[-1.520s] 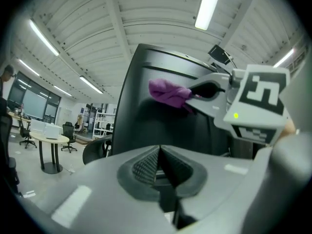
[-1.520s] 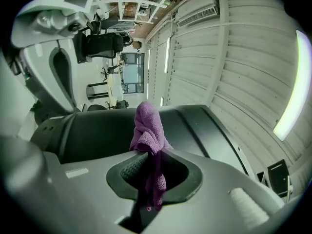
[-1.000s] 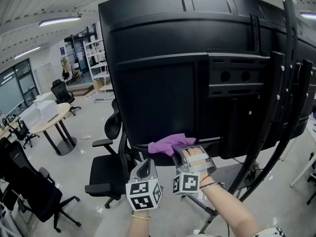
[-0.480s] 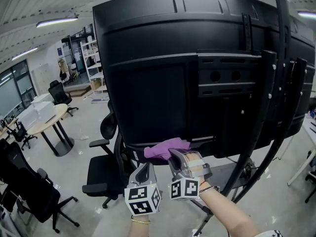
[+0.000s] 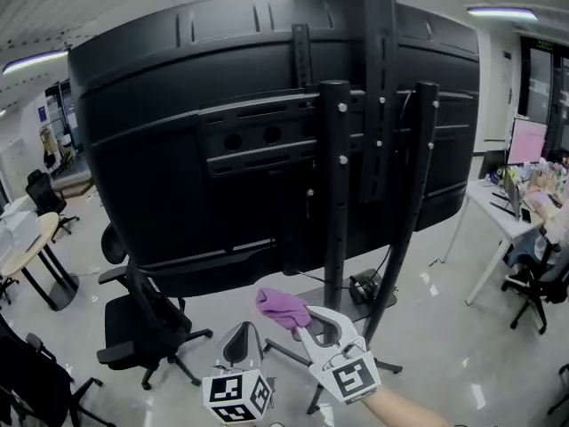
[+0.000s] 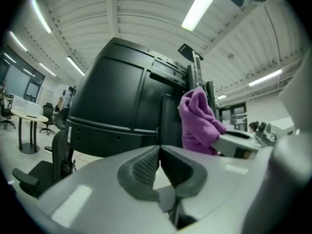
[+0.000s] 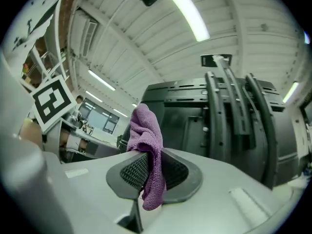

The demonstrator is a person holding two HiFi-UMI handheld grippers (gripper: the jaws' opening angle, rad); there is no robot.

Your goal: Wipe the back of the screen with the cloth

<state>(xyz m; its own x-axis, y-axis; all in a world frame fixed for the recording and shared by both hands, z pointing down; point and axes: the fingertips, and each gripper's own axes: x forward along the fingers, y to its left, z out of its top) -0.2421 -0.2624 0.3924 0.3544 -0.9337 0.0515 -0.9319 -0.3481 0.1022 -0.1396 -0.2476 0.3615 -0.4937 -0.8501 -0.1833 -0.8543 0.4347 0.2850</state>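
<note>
Change: the purple fleecy cloth point(image 5: 280, 306) has come off the lower edge of the big black plastic screen back point(image 5: 178, 149) and now sits below it, apart.
Right gripper point(image 7: 148, 165): jaws clamped on the cloth.
Left gripper point(image 6: 159, 155): jaws together, nothing between them, just beside the right one.
Black metal stand point(image 5: 333, 194): upright against the screen back, beyond the cloth.

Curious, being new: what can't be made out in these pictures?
Large black screen: its front faces away in every view.
Left hand: cut off at head view's bottom edge, below left tongs.
Clutter on the white desk, head view: too small.
Purple fuzzy cloth, right gripper view: middle pinched inside right tongs.
</note>
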